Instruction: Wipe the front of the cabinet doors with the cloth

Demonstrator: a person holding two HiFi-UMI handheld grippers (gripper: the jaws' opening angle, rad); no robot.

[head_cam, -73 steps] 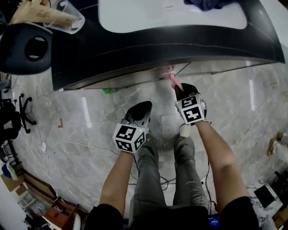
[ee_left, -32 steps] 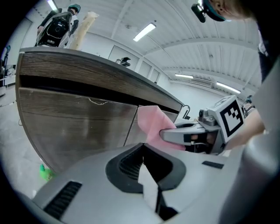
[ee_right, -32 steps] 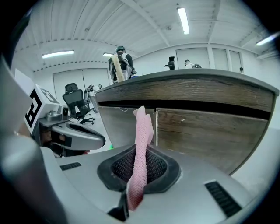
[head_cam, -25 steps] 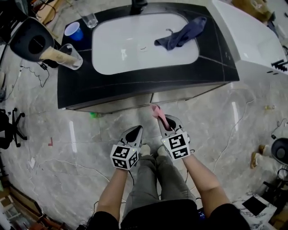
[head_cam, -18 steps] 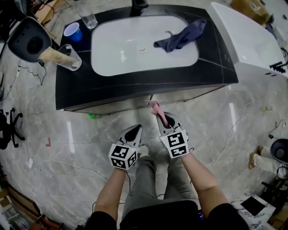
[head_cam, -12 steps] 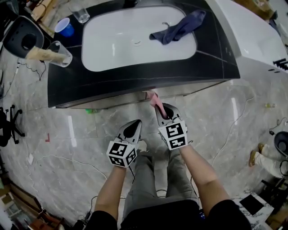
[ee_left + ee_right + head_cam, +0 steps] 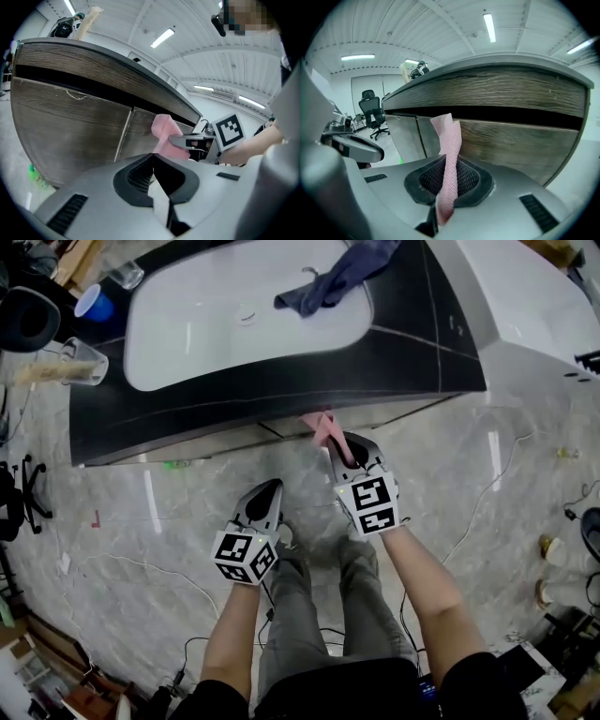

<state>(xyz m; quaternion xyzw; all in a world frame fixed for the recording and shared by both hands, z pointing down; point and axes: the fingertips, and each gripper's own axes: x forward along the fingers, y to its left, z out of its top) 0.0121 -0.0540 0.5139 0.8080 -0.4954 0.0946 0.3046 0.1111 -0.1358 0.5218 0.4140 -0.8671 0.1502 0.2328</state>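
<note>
My right gripper (image 7: 345, 448) is shut on a pink cloth (image 7: 324, 427) whose free end sticks up toward the lower edge of the vanity. In the right gripper view the pink cloth (image 7: 449, 161) rises from between the jaws, close to the wood-grain cabinet doors (image 7: 520, 140). My left gripper (image 7: 266, 498) is shut and holds nothing, lower and to the left, over the floor. In the left gripper view the cabinet doors (image 7: 75, 126) fill the left half, and the pink cloth (image 7: 165, 138) shows in the right gripper (image 7: 190, 140) beyond.
A black countertop (image 7: 412, 334) carries a white basin (image 7: 197, 315) with a dark blue rag (image 7: 328, 282) on its rim. A clear cup (image 7: 80, 362) and a blue cup (image 7: 94, 304) stand at the left. A small green object (image 7: 169, 465) lies on the marble floor by the cabinet.
The view has shifted, so the vanity sits higher and farther left in the frame. The right gripper has kept the pink cloth near the cabinet's lower edge. The left gripper stays shut and empty.
</note>
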